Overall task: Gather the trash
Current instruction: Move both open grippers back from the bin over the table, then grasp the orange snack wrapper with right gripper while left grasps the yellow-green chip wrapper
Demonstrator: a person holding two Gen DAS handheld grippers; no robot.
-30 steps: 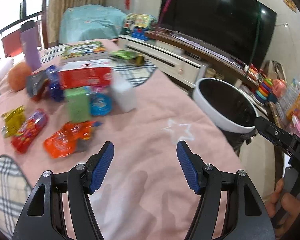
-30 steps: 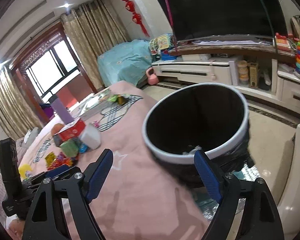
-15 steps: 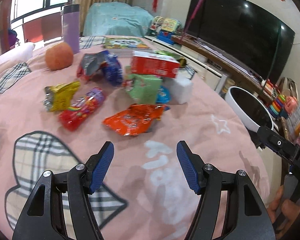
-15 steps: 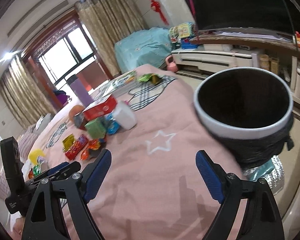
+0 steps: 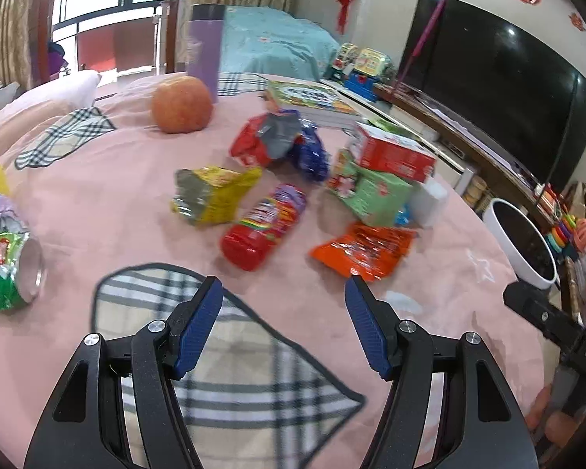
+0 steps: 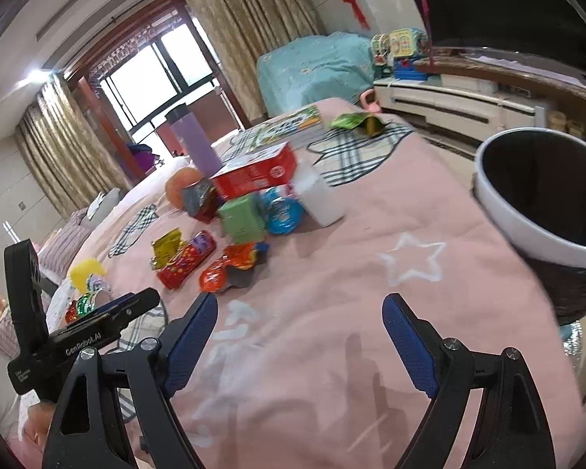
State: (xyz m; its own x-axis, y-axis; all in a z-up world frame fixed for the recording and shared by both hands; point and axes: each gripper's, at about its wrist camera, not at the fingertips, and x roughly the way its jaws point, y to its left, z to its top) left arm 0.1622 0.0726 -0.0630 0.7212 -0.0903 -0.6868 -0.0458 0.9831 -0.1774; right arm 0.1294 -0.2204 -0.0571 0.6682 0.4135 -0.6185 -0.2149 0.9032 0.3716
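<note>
Trash lies on the pink cloth: an orange wrapper (image 5: 361,248) (image 6: 230,265), a red candy pack (image 5: 263,230) (image 6: 185,260), a yellow wrapper (image 5: 211,195) (image 6: 166,248), a red-blue bag (image 5: 281,142) and a crushed green can (image 5: 8,269). The white-rimmed black bin (image 5: 521,242) (image 6: 543,199) stands off the table's right edge. My left gripper (image 5: 283,318) is open and empty, just short of the red pack and orange wrapper. My right gripper (image 6: 299,336) is open and empty above bare cloth, left of the bin.
A red box (image 5: 390,152), a green box (image 5: 371,193), a white cup (image 6: 318,197), a blue round tub (image 6: 281,213), an orange (image 5: 181,103), a purple bottle (image 5: 203,52) and a book (image 5: 312,97) share the table. A TV and cabinet stand behind.
Both grippers have swung left, away from the bin and toward the pile of wrappers. The left one now faces the wrappers closely. Both stay open.
</note>
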